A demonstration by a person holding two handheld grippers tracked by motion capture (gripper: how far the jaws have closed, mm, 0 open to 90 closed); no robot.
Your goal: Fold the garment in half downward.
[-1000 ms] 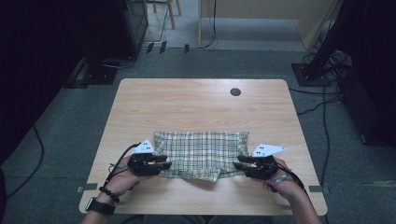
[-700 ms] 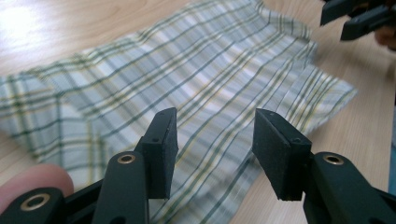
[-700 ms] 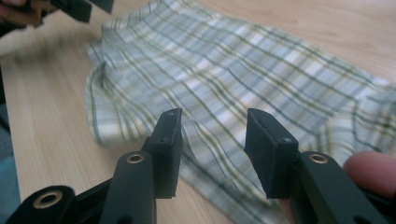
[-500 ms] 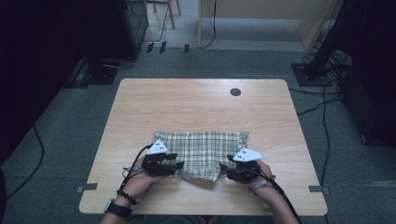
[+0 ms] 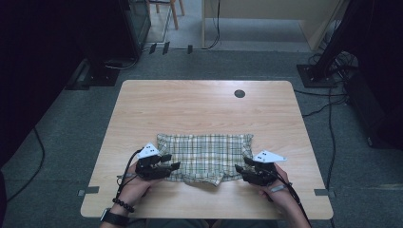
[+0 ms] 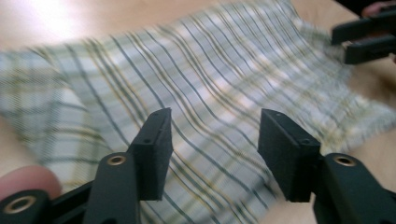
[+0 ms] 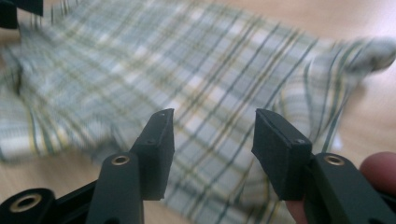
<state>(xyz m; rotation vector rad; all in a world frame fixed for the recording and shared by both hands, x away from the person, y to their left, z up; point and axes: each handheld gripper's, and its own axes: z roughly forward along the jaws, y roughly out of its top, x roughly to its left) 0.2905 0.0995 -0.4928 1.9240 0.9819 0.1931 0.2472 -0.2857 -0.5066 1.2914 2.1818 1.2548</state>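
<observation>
the checked cloth (image 5: pixel 205 156) is lying folded near the table (image 5: pixel 199 109) edge; both the left gripper (image 5: pixel 172 162) and right gripper (image 5: pixel 240 170) have just been opening, nothing being gripped; smoothing or another fold is probably left.

High view: above your side, looking forward and down on the whole surface (image 5: pixel 204 114). Left and right gripper views: each low, close, looking along your own jaws. All three share the plaid cloth (image 5: pixel 204 154) (image 6: pixel 196 88) (image 7: pixel 154 70).
</observation>
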